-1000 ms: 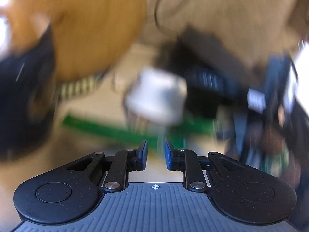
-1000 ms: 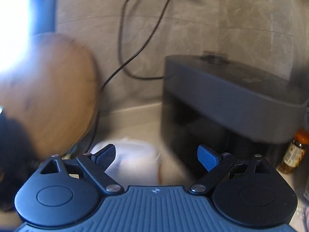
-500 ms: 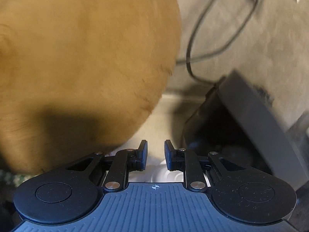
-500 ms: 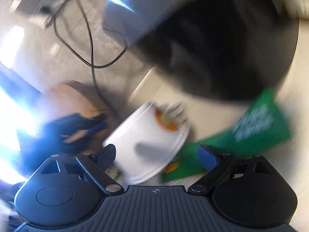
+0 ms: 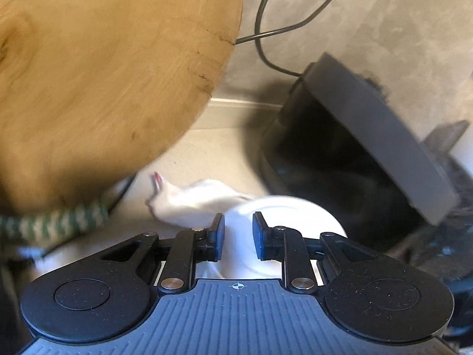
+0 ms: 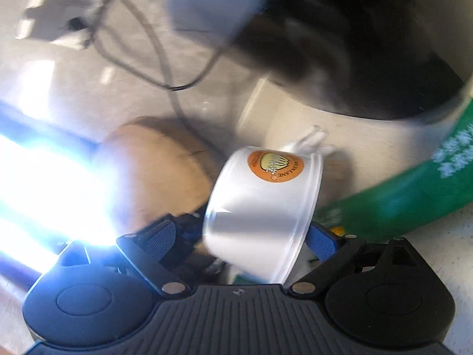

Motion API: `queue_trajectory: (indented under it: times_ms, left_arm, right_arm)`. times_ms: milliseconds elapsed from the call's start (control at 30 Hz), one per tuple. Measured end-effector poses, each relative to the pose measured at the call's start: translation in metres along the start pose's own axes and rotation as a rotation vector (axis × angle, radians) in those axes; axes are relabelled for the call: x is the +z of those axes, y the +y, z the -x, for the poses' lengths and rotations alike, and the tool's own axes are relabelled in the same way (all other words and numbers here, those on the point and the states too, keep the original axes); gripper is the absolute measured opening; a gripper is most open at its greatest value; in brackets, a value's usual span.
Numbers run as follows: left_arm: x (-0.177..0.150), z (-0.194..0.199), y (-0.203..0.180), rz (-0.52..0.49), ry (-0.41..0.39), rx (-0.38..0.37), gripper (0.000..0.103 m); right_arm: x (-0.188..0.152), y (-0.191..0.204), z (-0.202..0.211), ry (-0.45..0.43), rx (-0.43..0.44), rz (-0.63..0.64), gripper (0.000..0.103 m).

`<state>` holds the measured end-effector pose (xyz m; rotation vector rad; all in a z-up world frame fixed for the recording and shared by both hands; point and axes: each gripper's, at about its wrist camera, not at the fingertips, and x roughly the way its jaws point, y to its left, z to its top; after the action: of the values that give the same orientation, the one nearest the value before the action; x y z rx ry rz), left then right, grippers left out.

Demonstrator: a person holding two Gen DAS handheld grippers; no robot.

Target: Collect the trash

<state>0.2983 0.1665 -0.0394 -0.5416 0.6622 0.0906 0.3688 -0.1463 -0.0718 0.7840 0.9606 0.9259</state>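
A white plastic tub (image 6: 263,207) with a round orange sticker is tilted on the pale counter, with crumpled white paper (image 6: 310,140) at its far rim. My right gripper (image 6: 241,239) is open wide around the tub. Its left pad stands clear of the wall and its right pad sits close by the rim. In the left wrist view the same tub (image 5: 295,216) and the white paper (image 5: 192,201) lie just beyond my left gripper (image 5: 238,238). That gripper keeps a narrow gap, and white shows through it with no clear pinch.
A round wooden board (image 5: 103,74) leans close on the left above a green-and-white striped cloth (image 5: 59,224). A black appliance (image 5: 354,153) with a grey lid stands on the right and a dark cable (image 5: 266,29) hangs on the wall. A green bag (image 6: 414,192) lies beside the tub.
The right gripper rolled and came down, and the tub is now between its fingers. The left gripper moved toward the board and over the tub, with its gap unchanged.
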Motion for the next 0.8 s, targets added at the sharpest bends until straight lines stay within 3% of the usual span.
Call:
queue_trajectory:
  times_ms: [267, 400, 533, 667, 800]
  left_arm:
    - [-0.04, 0.058, 0.008, 0.004, -0.013, 0.004, 0.012]
    - [-0.081, 0.091, 0.019, -0.009, 0.007, 0.015, 0.013]
    - [-0.126, 0.131, 0.029, -0.013, 0.01, 0.037, 0.014]
    - [-0.156, 0.158, 0.028, -0.066, 0.061, 0.08, 0.014]
    - [-0.172, 0.163, 0.022, -0.06, 0.124, -0.025, 0.015]
  right_arm:
    - [-0.034, 0.059, 0.024, 0.032, 0.047, 0.153, 0.097]
    - [-0.064, 0.083, 0.013, 0.131, 0.084, 0.211, 0.097]
    - [-0.104, 0.094, -0.007, 0.242, 0.038, 0.305, 0.098]
    - [-0.14, 0.106, -0.011, 0.297, -0.022, 0.436, 0.098]
    - [-0.164, 0.127, -0.003, 0.295, -0.05, 0.596, 0.098]
